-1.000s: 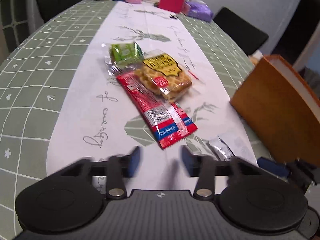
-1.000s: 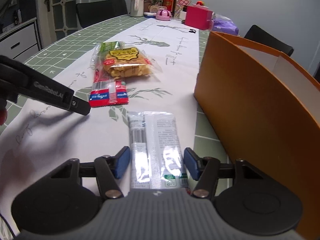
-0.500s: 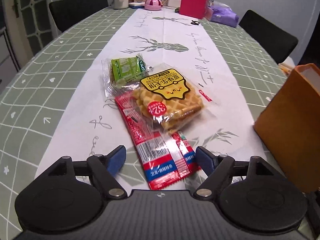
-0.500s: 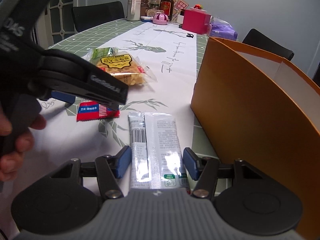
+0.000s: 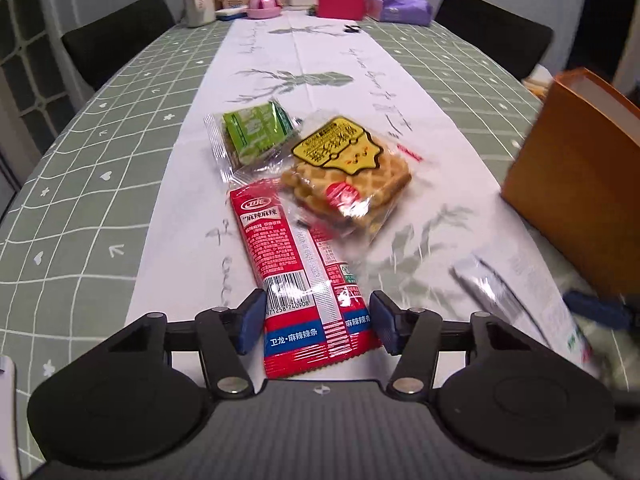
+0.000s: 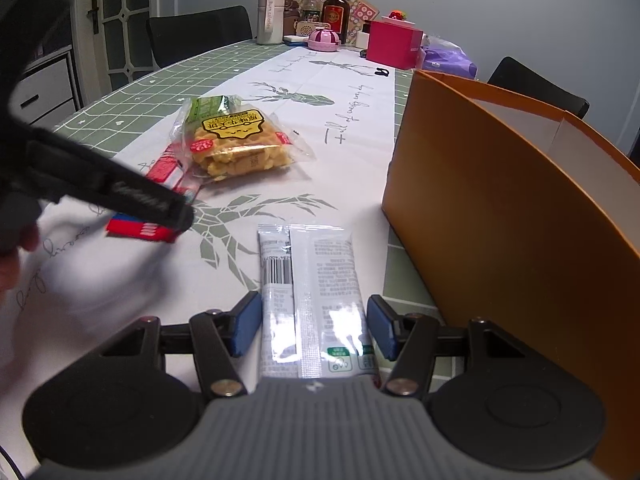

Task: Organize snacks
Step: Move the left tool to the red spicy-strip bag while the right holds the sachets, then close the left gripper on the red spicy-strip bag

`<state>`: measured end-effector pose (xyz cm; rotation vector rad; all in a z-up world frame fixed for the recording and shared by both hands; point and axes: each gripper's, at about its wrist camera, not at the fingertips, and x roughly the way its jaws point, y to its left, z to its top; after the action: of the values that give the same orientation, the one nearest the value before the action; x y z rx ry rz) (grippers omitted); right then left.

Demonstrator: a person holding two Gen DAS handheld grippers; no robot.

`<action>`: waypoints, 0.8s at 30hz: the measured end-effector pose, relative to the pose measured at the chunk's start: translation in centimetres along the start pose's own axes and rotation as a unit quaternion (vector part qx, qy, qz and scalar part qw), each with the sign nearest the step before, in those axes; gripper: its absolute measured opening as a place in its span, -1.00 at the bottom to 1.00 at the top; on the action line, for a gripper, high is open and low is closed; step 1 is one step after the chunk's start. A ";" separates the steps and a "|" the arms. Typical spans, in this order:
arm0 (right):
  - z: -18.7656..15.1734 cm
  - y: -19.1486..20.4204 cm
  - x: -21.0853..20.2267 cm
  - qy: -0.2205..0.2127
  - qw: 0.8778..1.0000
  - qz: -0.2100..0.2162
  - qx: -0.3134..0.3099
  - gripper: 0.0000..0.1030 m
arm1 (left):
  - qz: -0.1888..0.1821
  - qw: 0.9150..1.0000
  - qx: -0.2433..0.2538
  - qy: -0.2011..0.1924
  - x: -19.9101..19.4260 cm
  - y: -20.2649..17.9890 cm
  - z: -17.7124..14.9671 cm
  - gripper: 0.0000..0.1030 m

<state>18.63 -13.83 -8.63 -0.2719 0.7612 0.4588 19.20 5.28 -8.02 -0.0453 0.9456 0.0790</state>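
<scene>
A red snack packet lies on the white runner, its near end between the open fingers of my left gripper. A waffle packet overlaps its far end, and a green packet lies behind. My right gripper is open around the near end of a white-silver packet lying flat; this packet also shows in the left wrist view. An orange paper bag stands open just right of it. The left gripper's body crosses the right wrist view above the red packet.
The long table has a green checked cloth. At its far end stand a pink box, bottles, a pink bowl and a purple bag. Black chairs flank the table.
My left gripper has moved forward and down so its open fingers straddle the red packet's near end. My right gripper has stayed around the white packet.
</scene>
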 end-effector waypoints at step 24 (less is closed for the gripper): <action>-3.7 1.0 -4.7 0.032 0.999 0.017 0.023 0.15 | -0.129 0.989 0.063 0.037 -7.0 0.3 -7.5 0.56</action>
<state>12.96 -15.84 -7.94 -0.2325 0.8394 0.4666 9.07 4.70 -6.71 -0.0536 1.0102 -0.2227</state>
